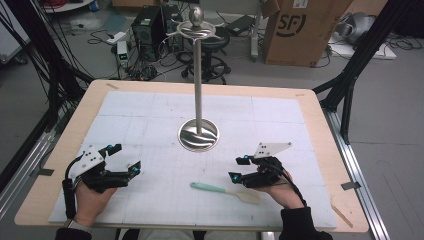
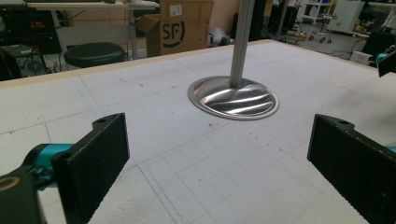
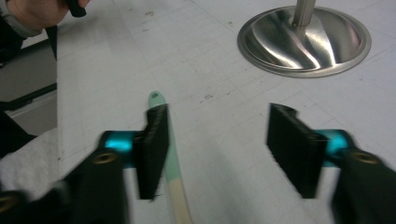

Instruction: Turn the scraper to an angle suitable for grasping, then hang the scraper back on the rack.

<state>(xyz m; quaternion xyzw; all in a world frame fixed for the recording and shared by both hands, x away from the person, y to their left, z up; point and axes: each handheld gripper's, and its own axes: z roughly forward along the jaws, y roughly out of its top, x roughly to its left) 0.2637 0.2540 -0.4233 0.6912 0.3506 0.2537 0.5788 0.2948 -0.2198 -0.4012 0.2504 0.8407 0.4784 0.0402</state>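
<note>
A spatula with a mint-green handle and a cream blade lies flat on the white mat near the front edge. My right gripper stands open just right of and above it, with nothing between the jaws. In the right gripper view that gripper is open, and the spatula runs partly behind its left jaw. My left gripper is open at the front left and holds nothing. In its own view, the left gripper faces the metal stand's base.
A tall metal stand with a round dish base and a ring top rises from the middle of the mat. Beyond the wooden table edge are a cardboard box, a stool and cables. A hand shows far off.
</note>
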